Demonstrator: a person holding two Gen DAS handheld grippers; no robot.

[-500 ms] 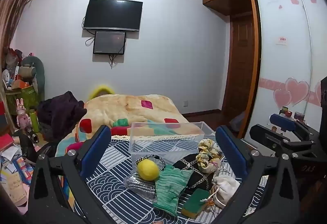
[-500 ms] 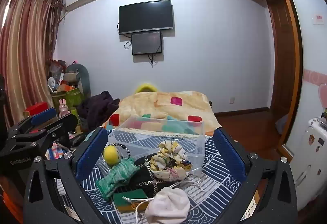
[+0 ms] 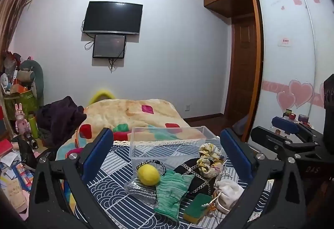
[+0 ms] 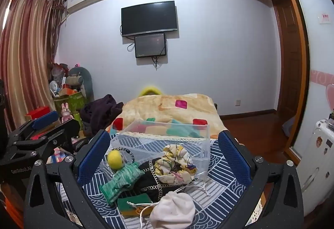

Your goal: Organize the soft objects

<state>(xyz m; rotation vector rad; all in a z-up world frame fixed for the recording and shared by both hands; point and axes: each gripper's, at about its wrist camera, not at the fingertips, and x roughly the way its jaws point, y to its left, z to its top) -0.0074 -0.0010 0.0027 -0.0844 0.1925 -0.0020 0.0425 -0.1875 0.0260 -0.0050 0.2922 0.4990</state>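
1. My left gripper (image 3: 165, 158) hangs above the near edge of the counter (image 3: 117, 183), fingers spread wide and holding nothing; the whole heap of soft things sits framed between them, which suits a first pick.
2. My right gripper (image 4: 163, 155) hangs beside it in the same way, fingers wide apart and empty, aimed at the right half of the heap.
3. Clear plastic box (image 3: 167, 145): rigid, straight-walled, open on top, nothing in it that I can see. It stands just behind the heap, probably where these things should go.
4. Yellow ball (image 3: 148, 174): felted, egg-shaped, resting on a grey woven piece (image 3: 139, 188), with a beaded bracelet (image 3: 154, 163) looped behind it.
5. Green knitted cloth (image 3: 173, 189): ribbed, limp, draped forward.
6. Black pouch (image 4: 150, 178): dark fabric crossed by metal chain, lying under the others.
7. Scrunchie (image 4: 176, 163): gathered, patterned cream fabric, against the box wall.
8. White drawstring bag (image 4: 172, 210): soft, rounded, nearest me, cord trailing loose.
9. Sponge (image 4: 134, 202): green over yellow, flat.
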